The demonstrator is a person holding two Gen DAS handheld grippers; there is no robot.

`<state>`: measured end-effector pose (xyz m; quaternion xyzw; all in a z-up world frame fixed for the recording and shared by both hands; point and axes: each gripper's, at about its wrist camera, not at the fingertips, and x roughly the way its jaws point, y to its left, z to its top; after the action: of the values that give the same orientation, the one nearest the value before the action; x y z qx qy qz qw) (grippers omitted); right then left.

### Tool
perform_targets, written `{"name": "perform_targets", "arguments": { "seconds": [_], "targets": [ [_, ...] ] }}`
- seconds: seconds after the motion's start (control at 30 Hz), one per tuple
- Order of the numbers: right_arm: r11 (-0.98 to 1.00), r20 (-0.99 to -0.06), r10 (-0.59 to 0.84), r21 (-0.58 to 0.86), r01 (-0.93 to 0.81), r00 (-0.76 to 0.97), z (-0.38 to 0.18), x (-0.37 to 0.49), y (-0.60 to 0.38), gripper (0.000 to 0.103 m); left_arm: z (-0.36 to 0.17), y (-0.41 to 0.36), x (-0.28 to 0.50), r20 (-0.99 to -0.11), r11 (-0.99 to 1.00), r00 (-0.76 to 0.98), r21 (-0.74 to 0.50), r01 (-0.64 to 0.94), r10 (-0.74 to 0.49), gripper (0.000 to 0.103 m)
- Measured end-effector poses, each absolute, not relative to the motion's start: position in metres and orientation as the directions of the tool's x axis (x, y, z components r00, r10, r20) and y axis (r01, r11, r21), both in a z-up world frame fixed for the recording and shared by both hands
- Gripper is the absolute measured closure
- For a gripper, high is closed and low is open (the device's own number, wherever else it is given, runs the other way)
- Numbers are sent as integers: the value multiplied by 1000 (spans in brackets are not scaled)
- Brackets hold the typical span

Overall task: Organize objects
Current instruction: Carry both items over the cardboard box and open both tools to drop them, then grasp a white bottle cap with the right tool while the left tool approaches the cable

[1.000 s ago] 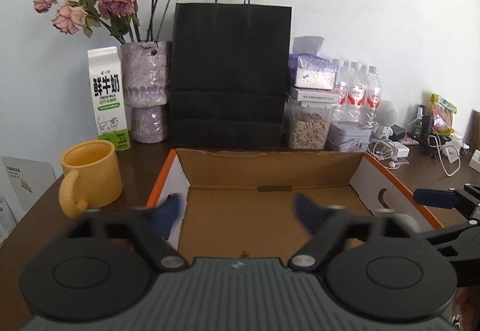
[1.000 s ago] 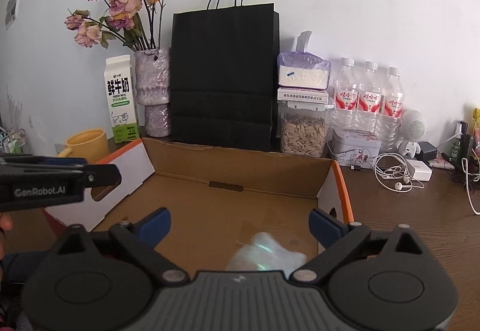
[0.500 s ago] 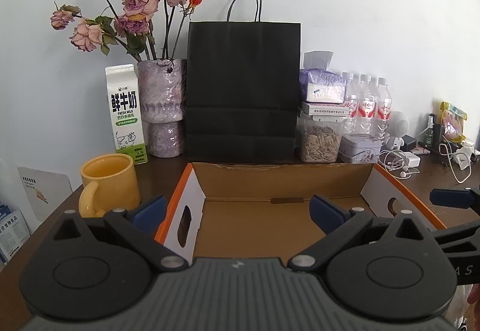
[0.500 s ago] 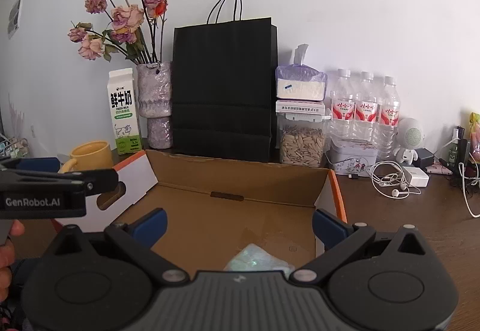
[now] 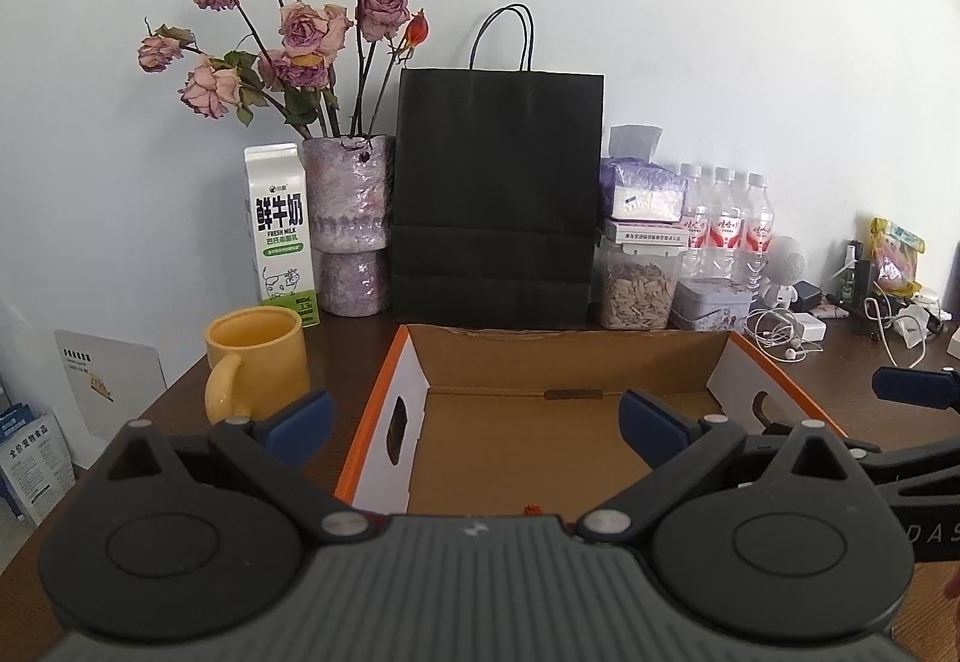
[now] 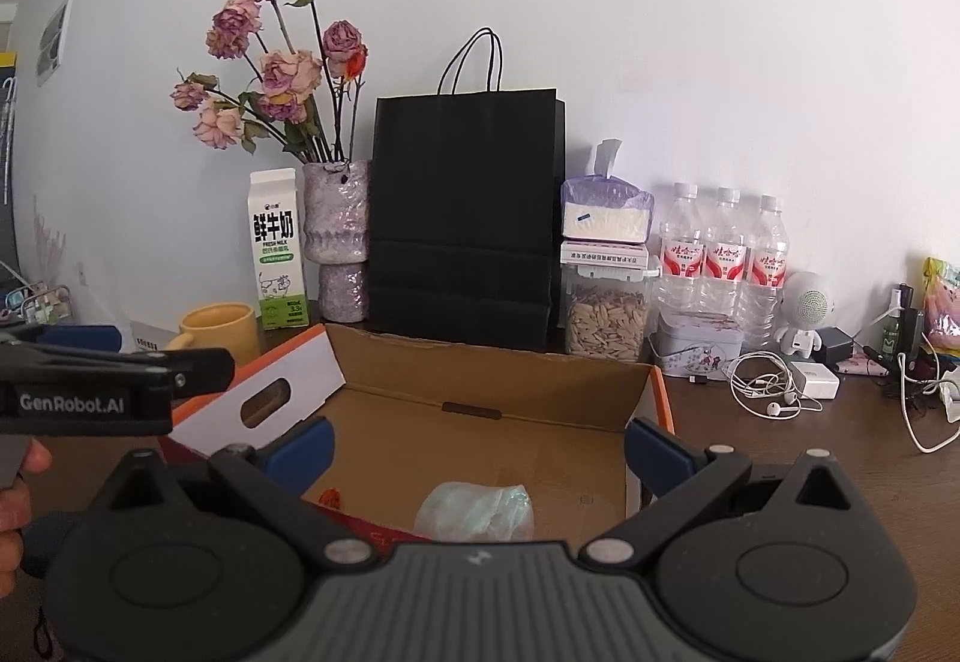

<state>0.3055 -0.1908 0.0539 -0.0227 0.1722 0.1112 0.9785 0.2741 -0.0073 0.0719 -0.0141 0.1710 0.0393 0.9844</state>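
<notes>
Left wrist view: we have pulled back from cardboard box [image 5: 576, 362]; left tongs [image 5: 477, 416], right tongs [image 6: 477, 449] spread, empty; yellow mug [image 5: 255, 359] left of box, likely next.

Behind it all I see a black paper bag [image 5: 498, 188], dried roses in a vase [image 5: 347, 218], and three water bottles [image 6: 723, 248].

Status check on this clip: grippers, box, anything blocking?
Left gripper open, empty. Right gripper open, empty, over the box. Box open, one clear wrapped bundle inside. Mug beside the box; nothing blocking.
</notes>
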Motion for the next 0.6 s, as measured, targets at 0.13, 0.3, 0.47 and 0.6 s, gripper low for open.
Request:
{"name": "perform_targets", "arguments": {
  "seconds": [0.13, 0.3, 0.47, 0.6],
  "targets": [
    [974, -341, 211, -4, -226, 916, 55, 286, -193, 0, 74, -2, 255, -339, 996, 937, -7, -93, 85, 0],
    [975, -350, 206, -4, -221, 914, 51, 262, -199, 0, 71, 7, 233, -353, 995, 931, -5, -99, 91, 0],
    [978, -371, 193, -5, -210, 908, 43, 239, -208, 0, 63, 14, 216, -382, 994, 919, -6, -106, 96, 0],
    [980, -395, 182, -7, -201, 900, 35, 225, -217, 0, 57, 22, 204, -403, 994, 910, -9, -113, 100, 0]
  ]
}}
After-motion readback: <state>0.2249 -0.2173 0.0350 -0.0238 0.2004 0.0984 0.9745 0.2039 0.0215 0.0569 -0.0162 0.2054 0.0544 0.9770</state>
